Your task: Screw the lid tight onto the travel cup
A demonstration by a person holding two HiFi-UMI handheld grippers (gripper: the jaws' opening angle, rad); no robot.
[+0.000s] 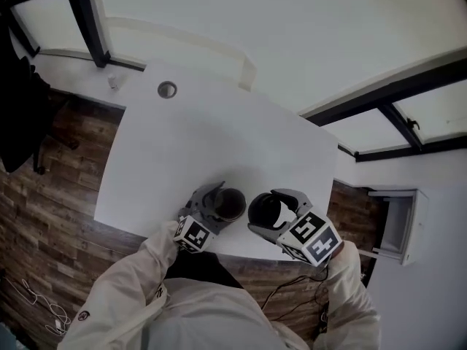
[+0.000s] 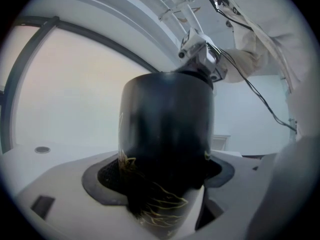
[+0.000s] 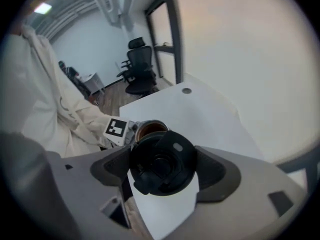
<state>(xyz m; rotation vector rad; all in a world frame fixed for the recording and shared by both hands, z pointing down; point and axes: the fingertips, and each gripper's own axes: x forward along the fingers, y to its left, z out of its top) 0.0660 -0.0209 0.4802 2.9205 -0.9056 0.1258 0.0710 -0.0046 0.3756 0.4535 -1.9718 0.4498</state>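
A black travel cup (image 2: 167, 149) with fine gold markings stands between the jaws of my left gripper (image 2: 165, 176), which is shut on its body. In the head view the cup (image 1: 230, 203) shows its open mouth near the table's front edge, with the left gripper (image 1: 206, 211) around it. My right gripper (image 3: 162, 166) is shut on the round black lid (image 3: 161, 163); the lid's top faces this camera. From above, the lid (image 1: 265, 209) is held just right of the cup, level with its rim and apart from it, in the right gripper (image 1: 276, 216).
The white table (image 1: 190, 144) has a round cable hole (image 1: 167, 89) at its far left. Its front edge runs just under both grippers, with wood floor (image 1: 51, 195) beyond. Black office chairs (image 3: 137, 66) stand past the table's far end. A cable (image 2: 260, 96) hangs from the right gripper.
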